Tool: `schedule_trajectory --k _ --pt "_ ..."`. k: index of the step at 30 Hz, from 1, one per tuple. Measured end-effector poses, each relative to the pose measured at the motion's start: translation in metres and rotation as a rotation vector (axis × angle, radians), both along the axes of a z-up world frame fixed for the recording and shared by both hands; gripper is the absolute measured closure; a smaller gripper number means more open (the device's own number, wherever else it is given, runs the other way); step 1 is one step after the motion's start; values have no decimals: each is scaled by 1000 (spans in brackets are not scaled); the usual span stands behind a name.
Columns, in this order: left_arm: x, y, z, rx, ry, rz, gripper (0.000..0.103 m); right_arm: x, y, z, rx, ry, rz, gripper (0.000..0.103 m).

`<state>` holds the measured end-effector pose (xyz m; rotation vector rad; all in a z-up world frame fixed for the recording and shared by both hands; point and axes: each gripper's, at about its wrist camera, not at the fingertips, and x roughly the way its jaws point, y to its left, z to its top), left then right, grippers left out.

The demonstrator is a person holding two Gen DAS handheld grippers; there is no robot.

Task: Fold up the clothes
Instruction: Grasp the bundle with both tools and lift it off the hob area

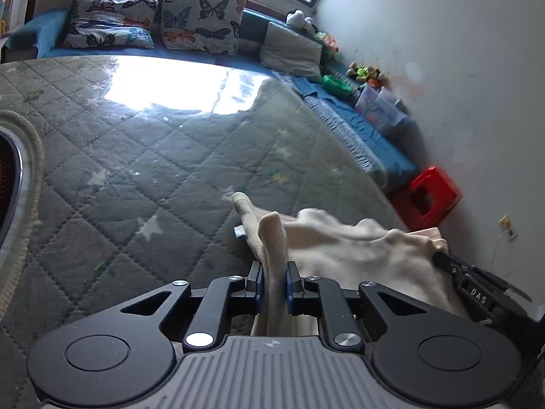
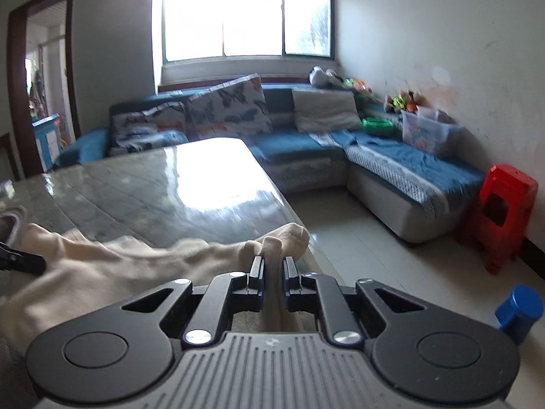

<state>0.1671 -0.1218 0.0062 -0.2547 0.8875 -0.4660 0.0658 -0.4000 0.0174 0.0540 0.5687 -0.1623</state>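
Observation:
A cream garment lies stretched over the glossy quilted table. My left gripper is shut on a bunched fold of it that stands up between the blue pads. At the right edge of the left wrist view, my right gripper pinches the cloth's other end. In the right wrist view the same cream garment runs leftward from my right gripper, which is shut on a cuff-like end near the table's corner. The tip of my left gripper shows at the far left, on the cloth.
A blue corner sofa with butterfly cushions runs behind and to the right of the table. Red stools stand by the wall, and a blue cylinder sits on the tiled floor. A round mirror-like object lies at the table's left.

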Motion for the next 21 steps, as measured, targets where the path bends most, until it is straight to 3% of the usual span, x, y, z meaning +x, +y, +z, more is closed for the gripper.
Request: schedule_trajectory --k 5,12,16,21 --pt "0 4 1 69 -15 23 84 1 4 -4 -55 6 -37 91" --pt "-3 -4 14 85 -73 1 84 21 27 1 58 0 115 90" --pt "-1 -15 15 131 -105 -16 84 36 39 -9 75 27 137 90" --pt "8 -9 8 133 -80 -1 81 50 46 -21 82 60 128 90"
